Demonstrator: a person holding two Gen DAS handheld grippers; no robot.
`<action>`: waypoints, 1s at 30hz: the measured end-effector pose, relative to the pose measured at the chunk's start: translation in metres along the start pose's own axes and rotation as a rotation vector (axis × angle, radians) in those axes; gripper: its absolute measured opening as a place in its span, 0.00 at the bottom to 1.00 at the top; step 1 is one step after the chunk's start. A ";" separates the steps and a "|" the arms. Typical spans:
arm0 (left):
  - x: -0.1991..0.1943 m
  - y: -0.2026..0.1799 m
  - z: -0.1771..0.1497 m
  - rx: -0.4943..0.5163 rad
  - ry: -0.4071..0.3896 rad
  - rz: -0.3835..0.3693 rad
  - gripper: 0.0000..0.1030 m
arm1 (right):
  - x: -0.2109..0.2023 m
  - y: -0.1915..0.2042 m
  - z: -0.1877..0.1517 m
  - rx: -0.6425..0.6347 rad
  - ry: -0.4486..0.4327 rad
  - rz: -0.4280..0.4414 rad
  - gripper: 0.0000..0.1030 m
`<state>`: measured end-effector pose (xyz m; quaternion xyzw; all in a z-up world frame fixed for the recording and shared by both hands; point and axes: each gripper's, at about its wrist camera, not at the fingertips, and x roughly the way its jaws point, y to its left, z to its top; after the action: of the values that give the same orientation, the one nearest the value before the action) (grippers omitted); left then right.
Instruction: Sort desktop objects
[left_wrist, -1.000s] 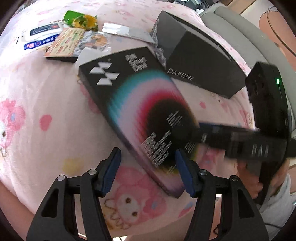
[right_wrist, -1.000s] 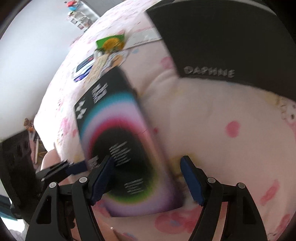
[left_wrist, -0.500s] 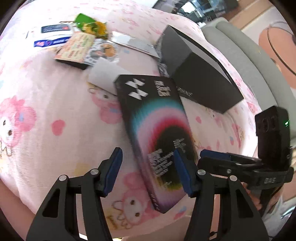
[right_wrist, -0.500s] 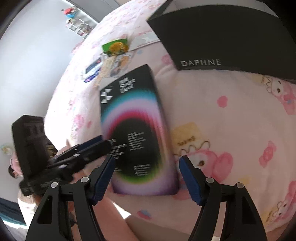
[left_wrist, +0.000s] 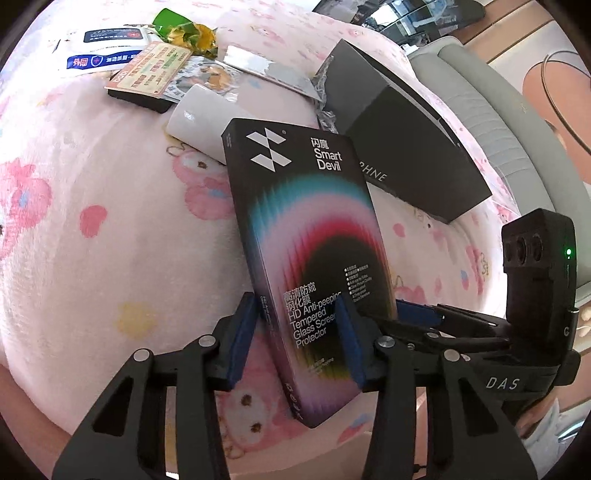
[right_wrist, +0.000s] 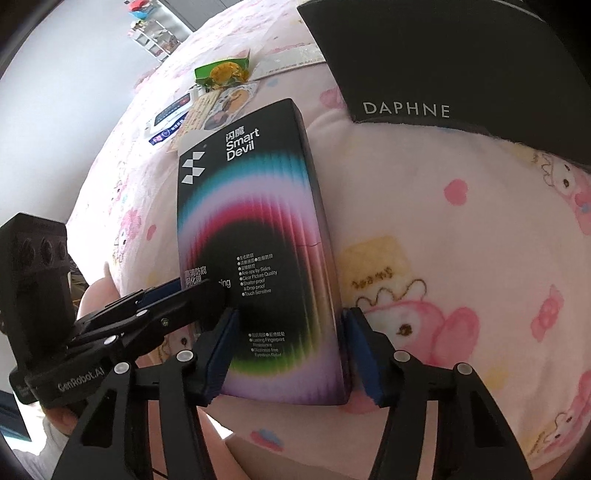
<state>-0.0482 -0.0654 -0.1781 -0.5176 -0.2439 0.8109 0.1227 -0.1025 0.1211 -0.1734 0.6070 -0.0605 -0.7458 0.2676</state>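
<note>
The black Smart Devil screen protector box (left_wrist: 306, 236) with a rainbow arc lies on the pink blanket, its near end over the table's front edge. My left gripper (left_wrist: 295, 336) is shut across the box's left edge, one pad under it and one on its face. My right gripper (right_wrist: 288, 354) is shut on the box (right_wrist: 255, 236), its blue pads pressed on both long sides. The right gripper's fingers (left_wrist: 424, 317) show at the box's right side in the left wrist view; the left gripper's fingers (right_wrist: 166, 295) show in the right wrist view.
A large black DAPHNE box (left_wrist: 402, 125) (right_wrist: 443, 59) lies behind and to the right. A white box (left_wrist: 199, 122) sits behind the held box. Wipe packs, cards and a green wrapper (left_wrist: 147, 59) are scattered at the back left. A grey sofa (left_wrist: 491, 110) stands to the right.
The box has turned from slanted to lengthwise toward me. Both grippers, open before, have closed on its near end.
</note>
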 end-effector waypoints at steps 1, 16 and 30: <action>-0.001 -0.001 0.000 0.003 -0.001 0.003 0.43 | -0.003 0.000 -0.001 -0.001 -0.004 0.003 0.53; -0.008 -0.003 -0.006 0.018 -0.010 0.072 0.41 | -0.021 0.014 -0.023 -0.075 -0.027 -0.037 0.53; -0.029 -0.039 -0.006 0.105 -0.070 0.096 0.41 | -0.038 0.004 -0.022 0.005 -0.076 0.061 0.45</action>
<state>-0.0320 -0.0439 -0.1369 -0.4928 -0.1802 0.8452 0.1019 -0.0756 0.1406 -0.1442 0.5767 -0.0910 -0.7598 0.2861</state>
